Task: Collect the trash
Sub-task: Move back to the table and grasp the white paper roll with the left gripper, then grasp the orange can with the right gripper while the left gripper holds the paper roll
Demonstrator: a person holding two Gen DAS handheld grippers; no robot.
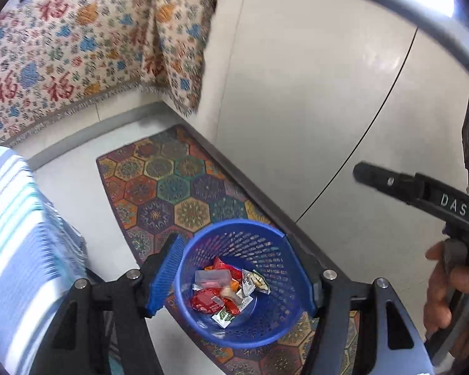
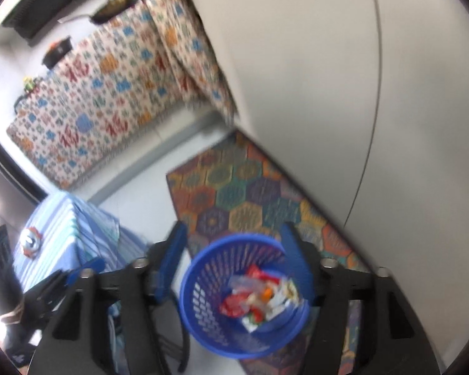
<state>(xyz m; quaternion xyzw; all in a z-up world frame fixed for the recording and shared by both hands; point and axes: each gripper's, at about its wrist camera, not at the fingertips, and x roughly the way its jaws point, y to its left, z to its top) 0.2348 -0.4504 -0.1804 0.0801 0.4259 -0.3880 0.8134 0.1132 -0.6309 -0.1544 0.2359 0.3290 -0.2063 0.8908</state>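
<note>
The left tool and right tool are built of black linkages fastened with silver screws, fitted with blue ribbed pads, and lettered "DAS" in white.

We see a blue plastic basket with perforated, lattice-like walls standing upright on a colourful hexagon-patterned rug, its round mouth open towards us. Inside, on its bottom, lies a loose heap of trash: a red wrapper, a clear plastic packet, white-and-green sachets and a small orange scrap. In the right wrist view the same basket appears blurred, the wrappers piled low inside.
</note>
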